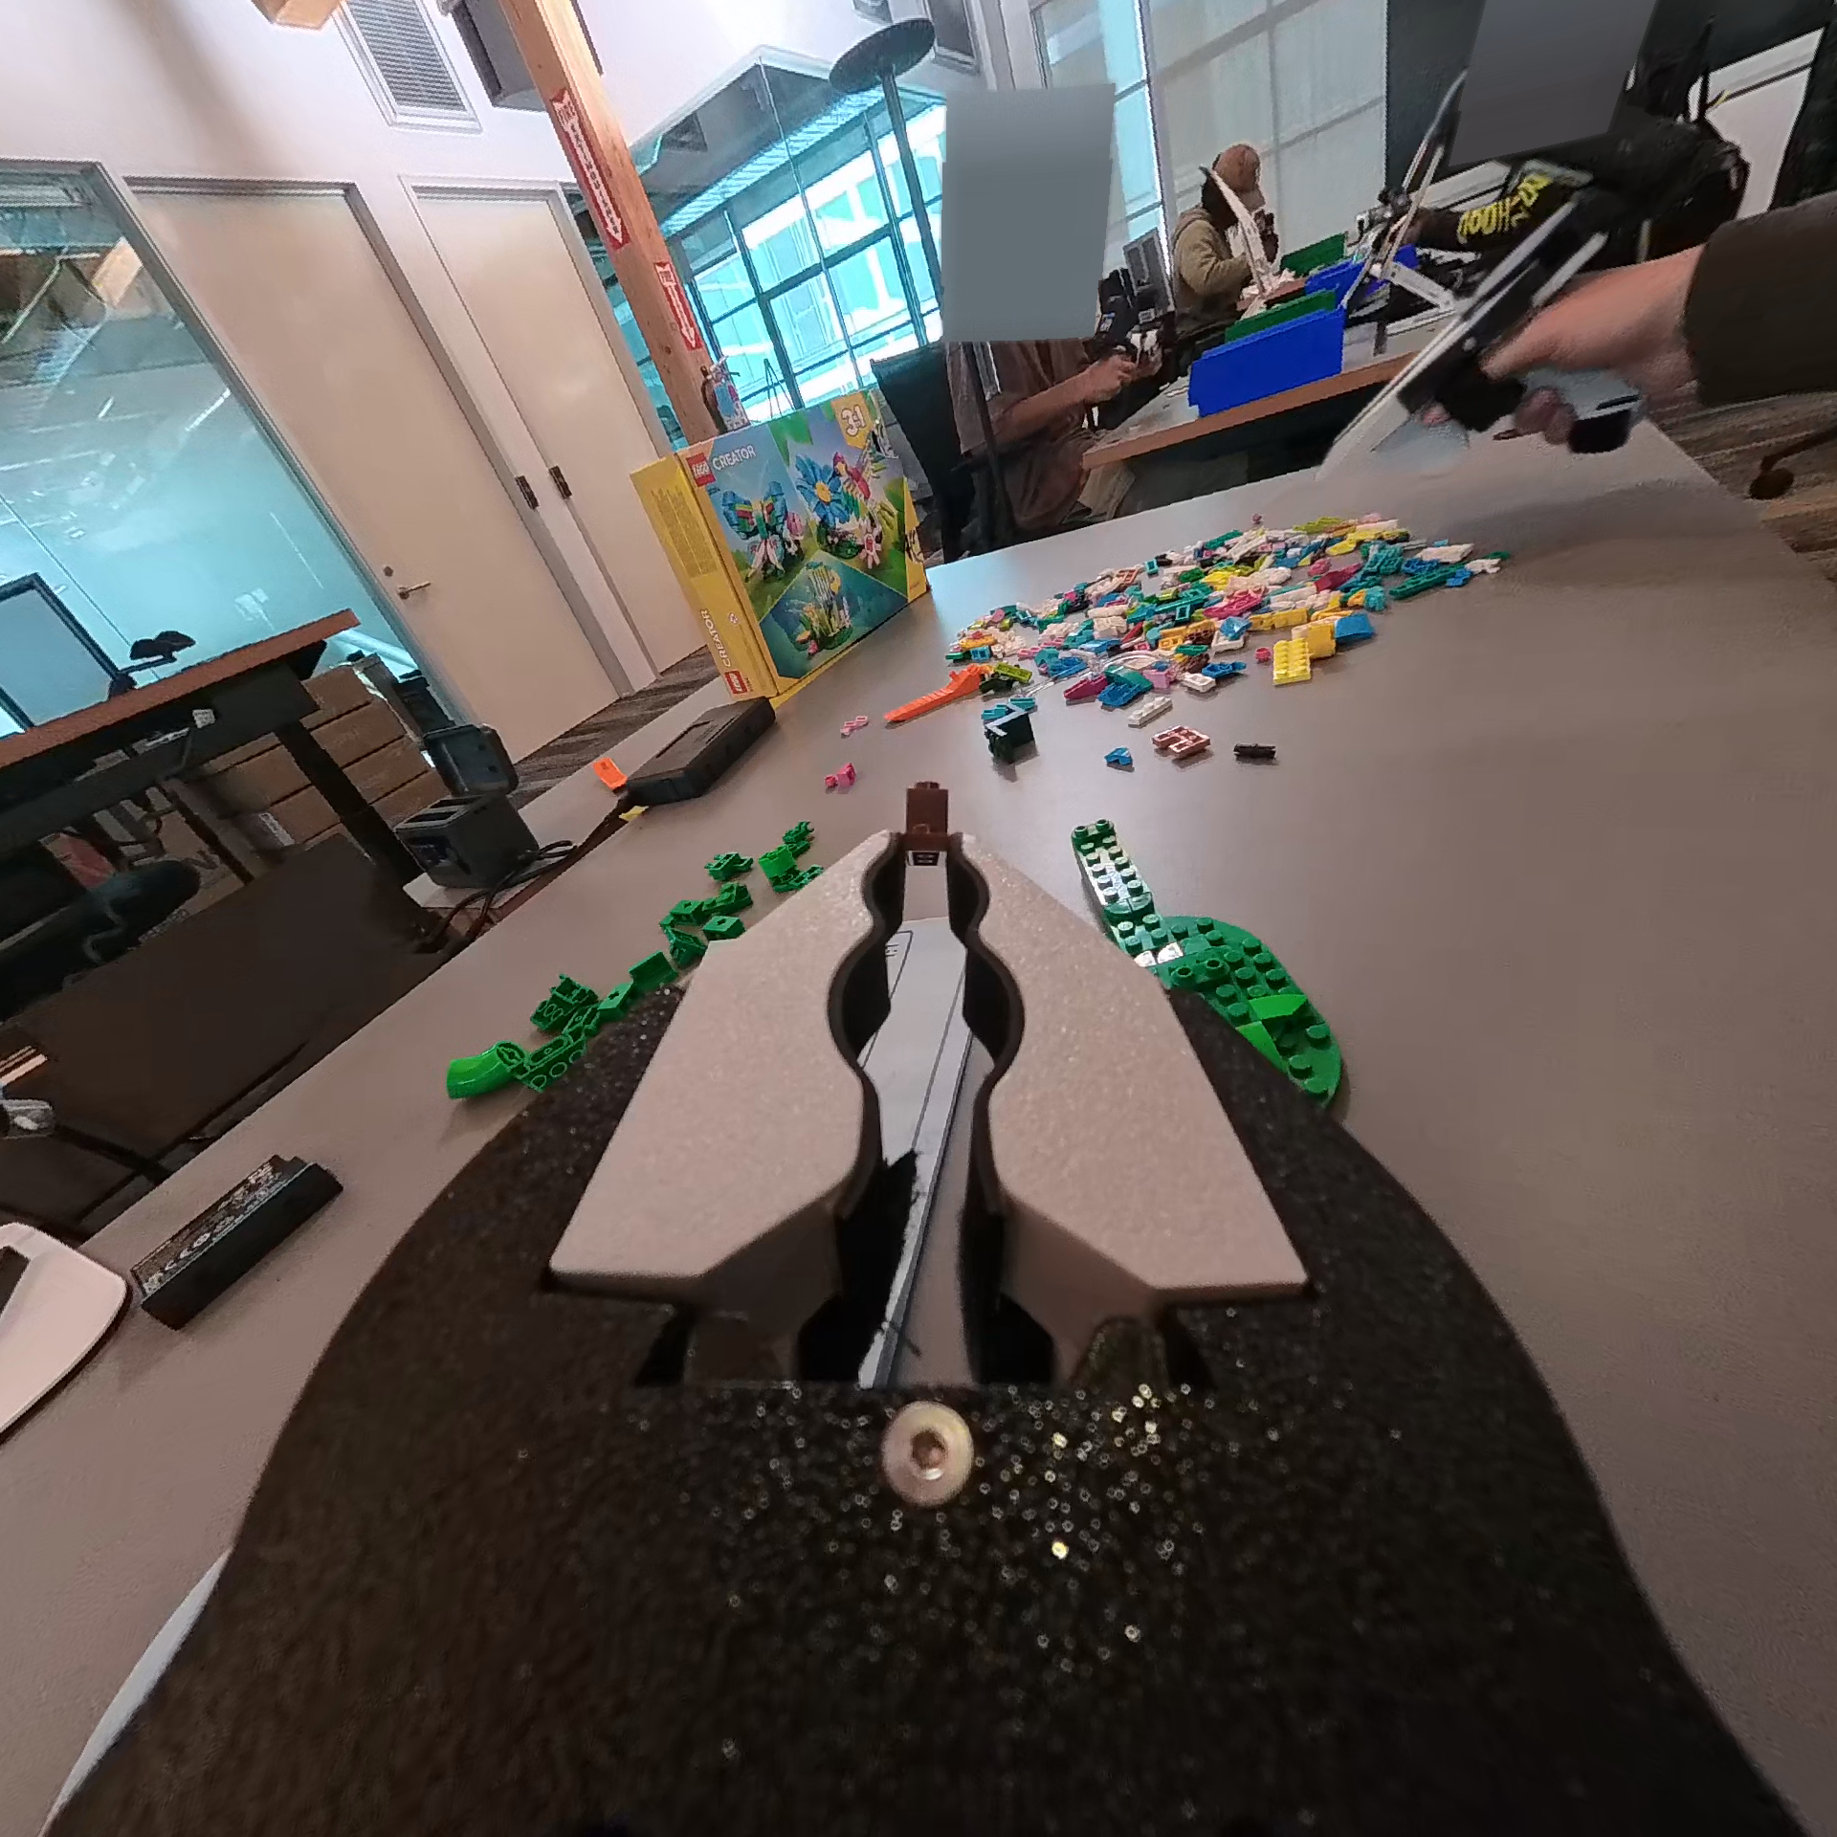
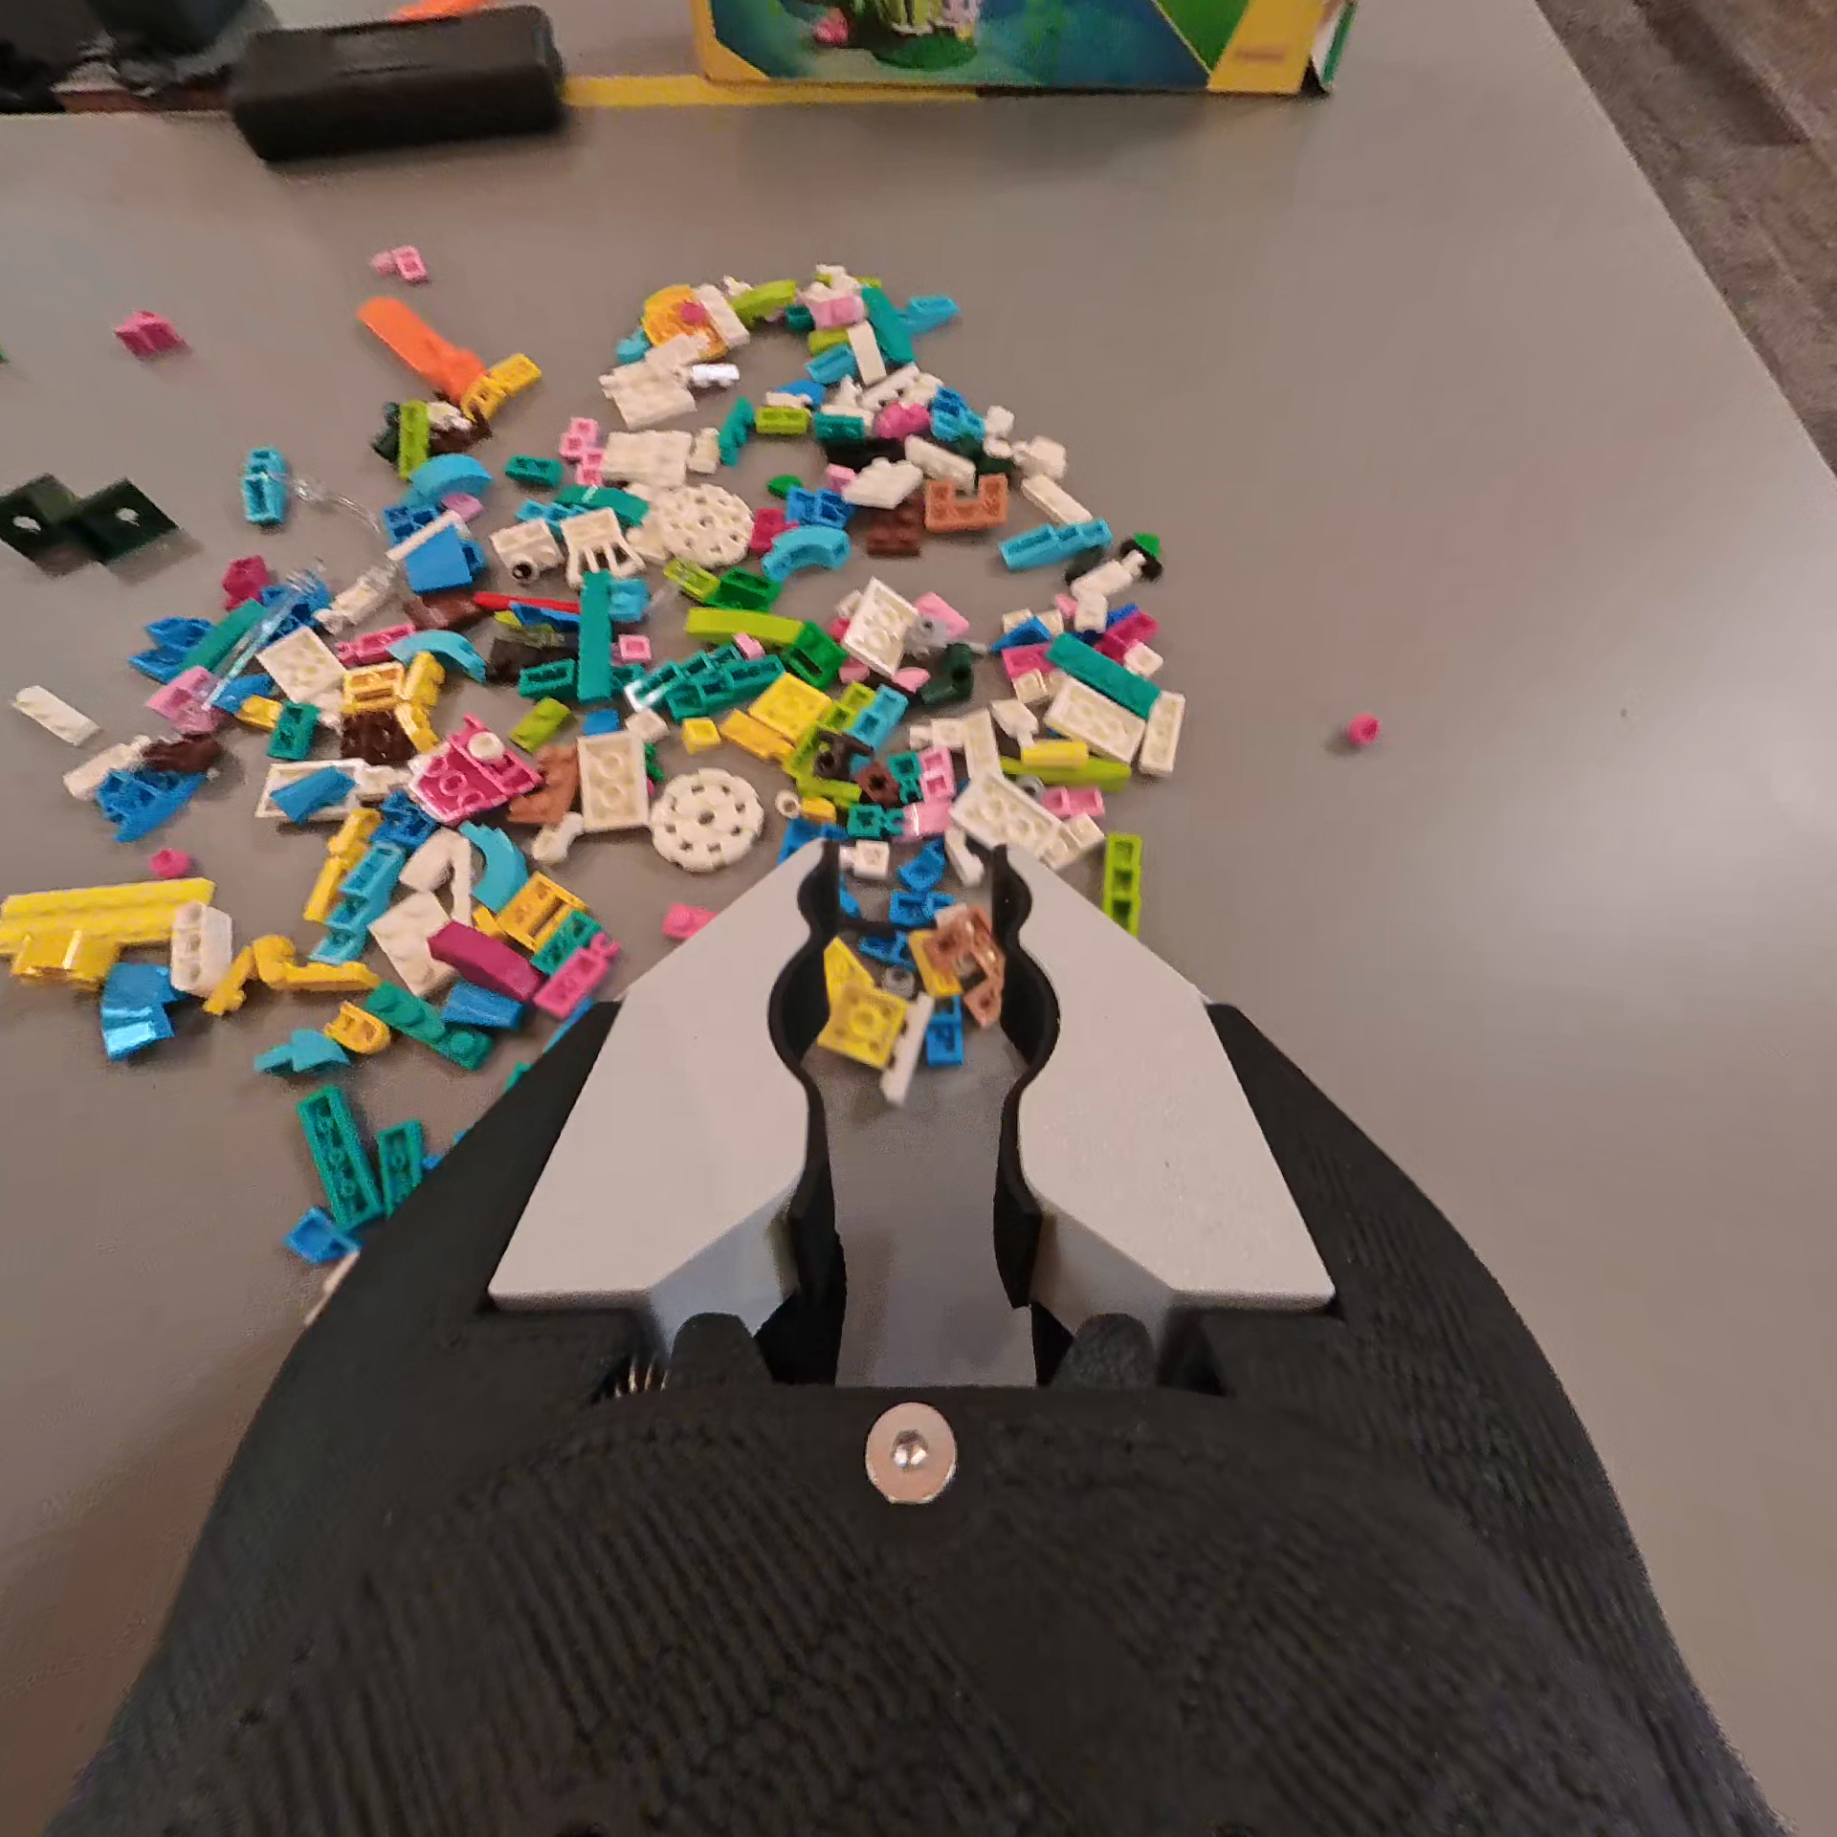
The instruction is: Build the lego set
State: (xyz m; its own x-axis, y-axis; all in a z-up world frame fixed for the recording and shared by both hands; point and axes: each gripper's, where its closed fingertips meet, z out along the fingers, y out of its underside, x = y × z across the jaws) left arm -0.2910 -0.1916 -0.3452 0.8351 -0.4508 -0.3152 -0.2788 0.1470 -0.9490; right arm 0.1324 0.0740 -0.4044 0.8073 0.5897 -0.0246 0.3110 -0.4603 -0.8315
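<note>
My left gripper (image 1: 924, 840) is shut on a small brown brick (image 1: 926, 807) and holds it above the grey table (image 1: 1491, 994). A green plate build (image 1: 1243, 984) lies just right of its fingers. Loose green pieces (image 1: 696, 924) lie to its left. The pile of mixed coloured bricks (image 1: 1243, 606) is farther back. My right gripper (image 2: 910, 855) is open and empty, hovering over the near edge of that pile (image 2: 696, 646), with yellow, blue and tan pieces showing between its fingers. It also shows in the left wrist view (image 1: 1491, 378), held by a hand above the pile.
The set's box (image 1: 795, 557) stands at the table's far edge, also in the right wrist view (image 2: 994, 40). A black case (image 2: 398, 80), an orange brick separator (image 2: 427, 348) and a dark green piece (image 2: 80, 517) lie near the pile. The table edge (image 2: 1690, 249) runs on the right. People sit at a desk behind. There is about 50 centimetres between the tips of the two grippers. To reach the orange brick separator (image 2: 427, 348) in a straight line is about 25 centimetres for my right fingers, about 40 centimetres for my left.
</note>
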